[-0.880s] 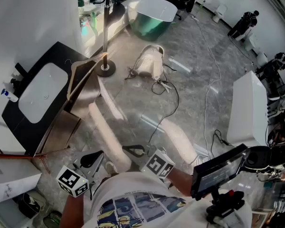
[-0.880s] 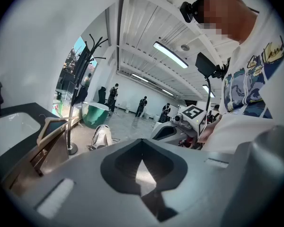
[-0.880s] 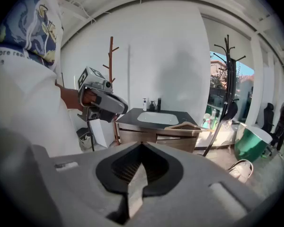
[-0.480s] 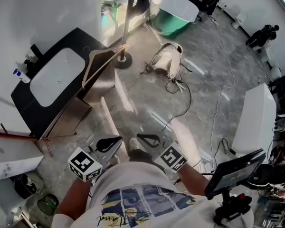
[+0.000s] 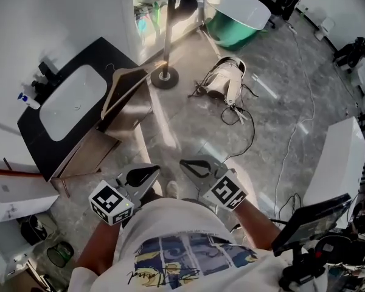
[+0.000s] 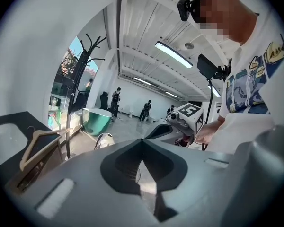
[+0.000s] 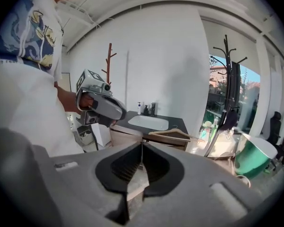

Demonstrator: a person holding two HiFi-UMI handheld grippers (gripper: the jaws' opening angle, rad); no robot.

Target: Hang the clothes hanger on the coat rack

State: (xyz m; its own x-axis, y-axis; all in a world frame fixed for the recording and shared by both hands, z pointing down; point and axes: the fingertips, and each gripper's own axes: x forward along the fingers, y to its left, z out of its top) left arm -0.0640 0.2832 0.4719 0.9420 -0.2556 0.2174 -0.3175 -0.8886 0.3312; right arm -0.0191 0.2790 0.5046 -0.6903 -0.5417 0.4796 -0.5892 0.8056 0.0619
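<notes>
Hanger (image 5: pixel 123 89): wooden, lying flat on the far right end of the dark table (image 5: pixel 109 56), beside the sink (image 5: pixel 67 105); not yet picked up.
Coat rack (image 5: pixel 168 35): black pole on the floor (image 5: pixel 188 126) just right of that table, so the carry looks short.
Left tongs (image 5: pixel 147 174): closed, empty, held near the body.
Right tongs (image 5: pixel 191 165): closed, empty, well apart from the hanger; probably shut because nothing is within reach yet.
</notes>
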